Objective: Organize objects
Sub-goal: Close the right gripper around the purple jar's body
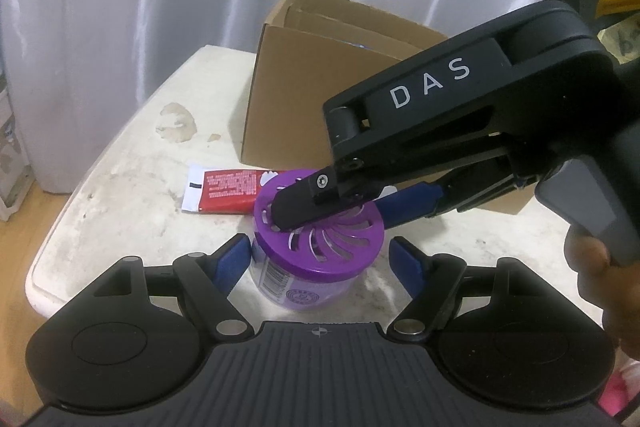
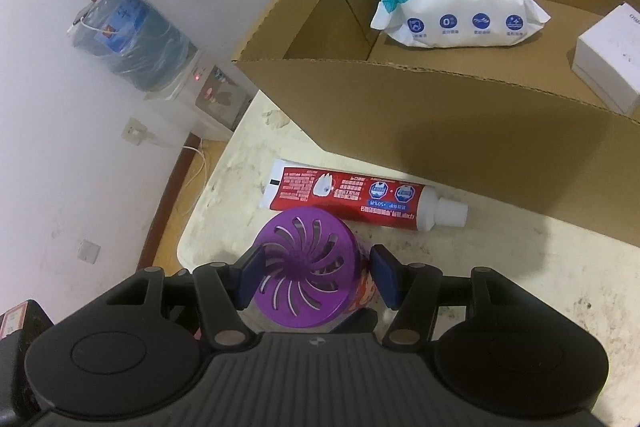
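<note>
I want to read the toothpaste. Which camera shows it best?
The right wrist view: the whole toothpaste tube, cap included, lies in plain sight. In the left wrist view the purple jar hides all but its flat end.

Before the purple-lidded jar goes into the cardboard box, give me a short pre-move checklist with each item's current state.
1. Right gripper astride the jar: ok, one finger on each side of the purple lid.
2. Right fingers pressing the lid: cannot tell; one finger seems to touch, the other shows a small gap.
3. Left gripper clear of the jar: ok, open, its fingers apart from the jar's sides.
4. Free space in the box: ok, bare floor between the wipes pack and the white carton.
5. Toothpaste tube out of the way: not ok, it lies between jar and box, so the jar must go over it.
</note>
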